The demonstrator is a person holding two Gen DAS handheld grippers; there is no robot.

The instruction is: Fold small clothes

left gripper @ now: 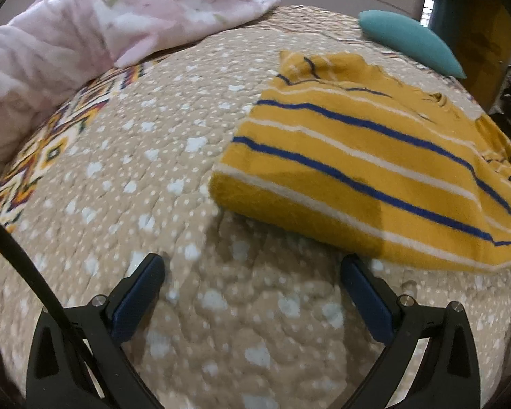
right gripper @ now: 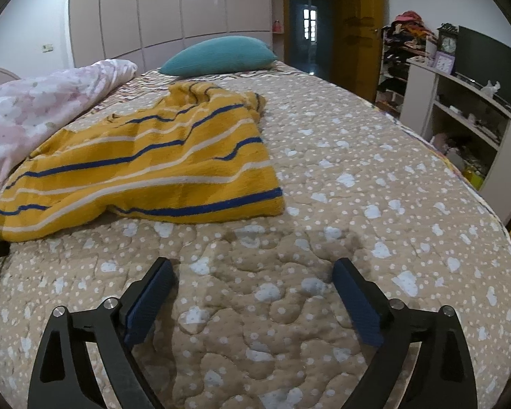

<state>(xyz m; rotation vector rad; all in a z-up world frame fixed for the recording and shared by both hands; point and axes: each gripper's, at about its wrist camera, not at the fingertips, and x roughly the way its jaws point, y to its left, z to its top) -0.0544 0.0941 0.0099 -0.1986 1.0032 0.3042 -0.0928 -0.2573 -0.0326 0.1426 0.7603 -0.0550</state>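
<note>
A small yellow garment with blue and white stripes (left gripper: 368,156) lies on the beige dotted quilt (left gripper: 146,156), partly folded, with its folded edge toward me. It also shows in the right wrist view (right gripper: 146,167), left of centre. My left gripper (left gripper: 252,266) is open and empty, just above the quilt, near the garment's front edge. My right gripper (right gripper: 253,267) is open and empty over bare quilt (right gripper: 357,177), in front of and to the right of the garment.
A pink floral duvet (left gripper: 95,24) is heaped at the left. A teal pillow (right gripper: 218,55) lies at the far end of the bed. A white shelf unit with clutter (right gripper: 466,116) stands beyond the bed's right edge. A doorway (right gripper: 310,20) is behind.
</note>
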